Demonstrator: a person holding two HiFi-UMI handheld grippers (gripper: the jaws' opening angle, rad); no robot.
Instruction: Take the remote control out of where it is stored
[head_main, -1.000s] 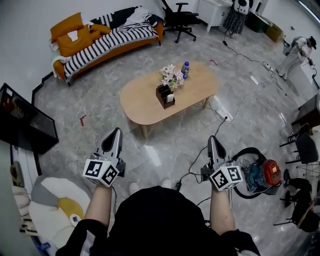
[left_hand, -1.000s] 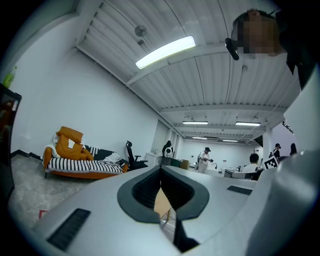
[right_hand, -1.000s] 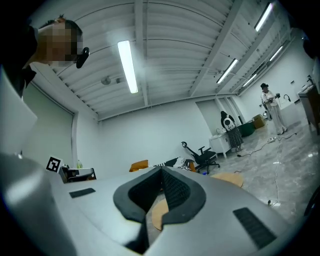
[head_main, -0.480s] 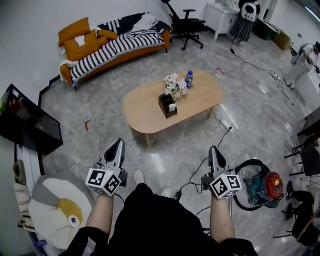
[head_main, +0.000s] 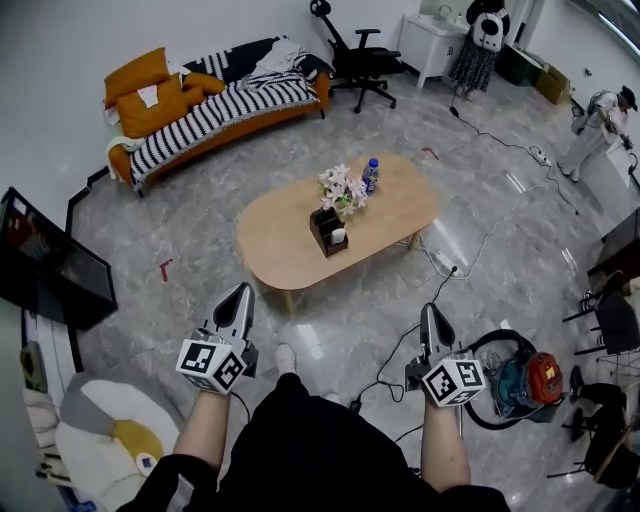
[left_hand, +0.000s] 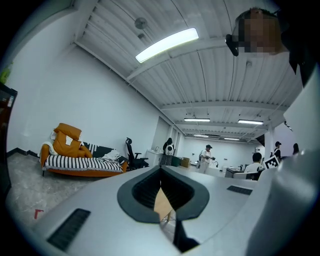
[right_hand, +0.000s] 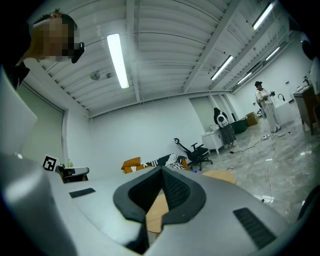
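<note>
Spotted wooden table (head_main: 290, 240) well ahead, nothing reached | found left gripper (head_main: 243, 291) and right gripper (head_main: 430, 311) fully closed, empty | noted dark caddy (head_main: 325, 215) on table beside flowers (head_main: 338, 185) | failed to make out remote, judged likely inside caddy | left undone: approach, grip, pull out

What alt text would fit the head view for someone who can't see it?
Seen from above, a person points the left gripper and right gripper, both with jaws shut and empty, toward an oval wooden coffee table. On it stand a dark organiser box, flowers and a bottle; an orange sofa sits beyond.
</note>
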